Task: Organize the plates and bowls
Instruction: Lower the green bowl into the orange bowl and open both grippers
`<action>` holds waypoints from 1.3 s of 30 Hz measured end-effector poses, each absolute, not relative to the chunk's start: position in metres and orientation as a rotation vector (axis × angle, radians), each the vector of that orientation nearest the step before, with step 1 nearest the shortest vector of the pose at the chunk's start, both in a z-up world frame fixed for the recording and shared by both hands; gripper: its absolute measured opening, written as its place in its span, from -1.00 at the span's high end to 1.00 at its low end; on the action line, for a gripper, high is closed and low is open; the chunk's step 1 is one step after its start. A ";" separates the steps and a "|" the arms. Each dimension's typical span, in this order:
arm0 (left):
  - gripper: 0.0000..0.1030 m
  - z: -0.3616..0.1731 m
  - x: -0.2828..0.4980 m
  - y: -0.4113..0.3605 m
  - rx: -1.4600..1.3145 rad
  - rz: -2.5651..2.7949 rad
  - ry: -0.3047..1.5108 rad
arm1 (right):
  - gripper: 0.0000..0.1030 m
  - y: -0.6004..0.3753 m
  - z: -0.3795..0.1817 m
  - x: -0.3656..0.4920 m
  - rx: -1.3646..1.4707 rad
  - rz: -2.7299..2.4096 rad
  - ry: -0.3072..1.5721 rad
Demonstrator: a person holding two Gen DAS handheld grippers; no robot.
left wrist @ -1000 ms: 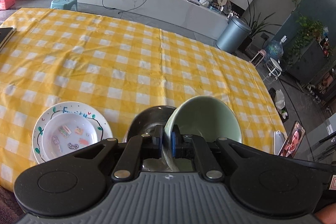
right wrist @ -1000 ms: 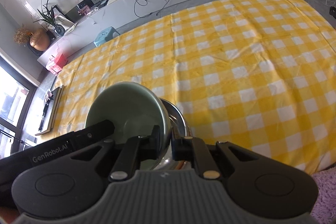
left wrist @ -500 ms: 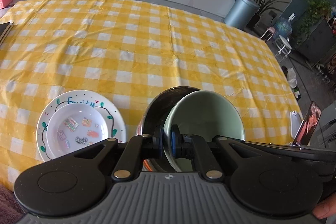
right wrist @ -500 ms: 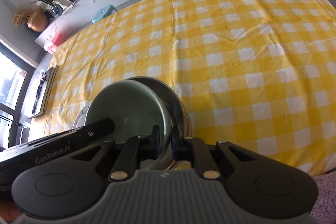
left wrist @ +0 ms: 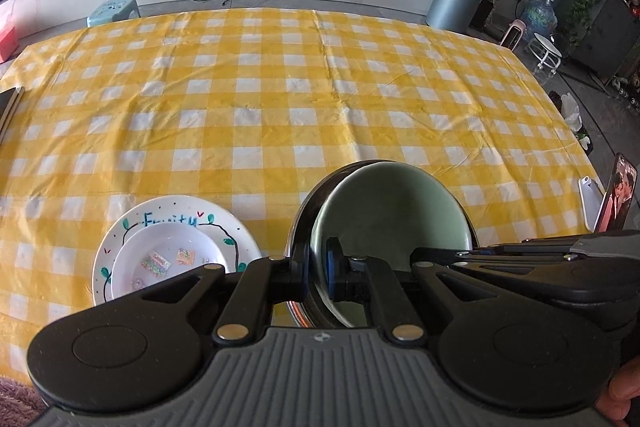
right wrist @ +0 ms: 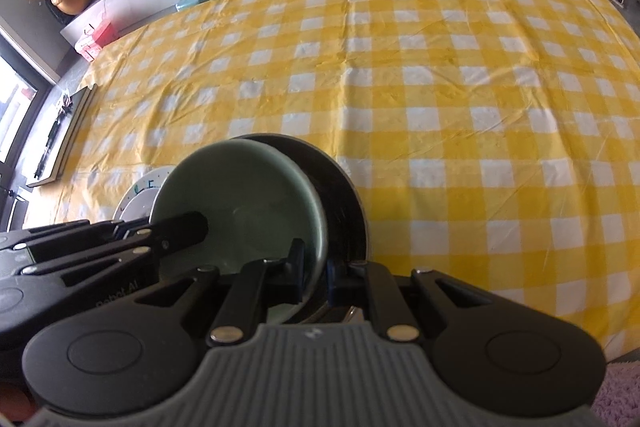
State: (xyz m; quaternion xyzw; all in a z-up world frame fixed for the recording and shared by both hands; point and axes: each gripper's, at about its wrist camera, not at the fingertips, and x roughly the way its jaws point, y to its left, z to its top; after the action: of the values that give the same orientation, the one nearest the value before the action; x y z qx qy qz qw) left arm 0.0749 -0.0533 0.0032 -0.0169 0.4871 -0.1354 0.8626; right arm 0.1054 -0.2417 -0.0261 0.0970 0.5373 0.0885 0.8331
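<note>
Where the cloth (left wrist: pixel 280 99) drops off at the near edge, a white plate (left wrist: pixel 132 227) with a smaller white dish (left wrist: pixel 168 255) nested in it sits close to the left corner, just beside the left gripper's arm. A dark book (right wrist: pixel 60 143) lies at the cloth's far left edge, well apart from the dishes. Beyond the plate the yellow checks run bare to the far edge, and the same holds across the whole right half of the table in the right wrist view.

Just right of the plate, a dark steel bowl (left wrist: pixel 304 227) stands tilted with a green bowl (left wrist: pixel 392 211) nested inside it, the green rim leaning against the steel wall. Whether the pair rests on the cloth or hangs above it I cannot tell.

The left gripper (left wrist: pixel 317 273) is clamped narrowly on the left side of the pair, one finger outside the steel wall and one inside the green bowl. The right gripper (right wrist: pixel 316 275) is likewise pinched nearly closed on the right side, its left finger inside the green bowl (right wrist: pixel 240 211), its right finger within the steel bowl (right wrist: pixel 344 203).

A phone (left wrist: pixel 618 203) stands propped at the table's right edge.
</note>
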 end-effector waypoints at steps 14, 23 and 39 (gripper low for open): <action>0.83 0.004 0.075 -0.056 -0.011 -0.287 1.010 | 0.82 -0.238 -0.026 0.107 0.168 0.191 1.133; 0.82 0.008 0.071 -0.059 0.034 -0.277 0.975 | 0.77 -0.234 -0.027 0.106 0.120 0.207 1.129; 0.82 0.011 0.070 -0.056 0.033 -0.293 0.960 | 0.76 -0.228 -0.024 0.104 0.049 0.214 1.108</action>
State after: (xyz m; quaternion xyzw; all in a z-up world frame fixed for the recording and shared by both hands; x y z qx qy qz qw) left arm 0.0700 -0.0559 0.0114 0.0159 0.4600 -0.1403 0.8766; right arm 0.1041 -0.2277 -0.0238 0.0234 0.5249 0.1016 0.8448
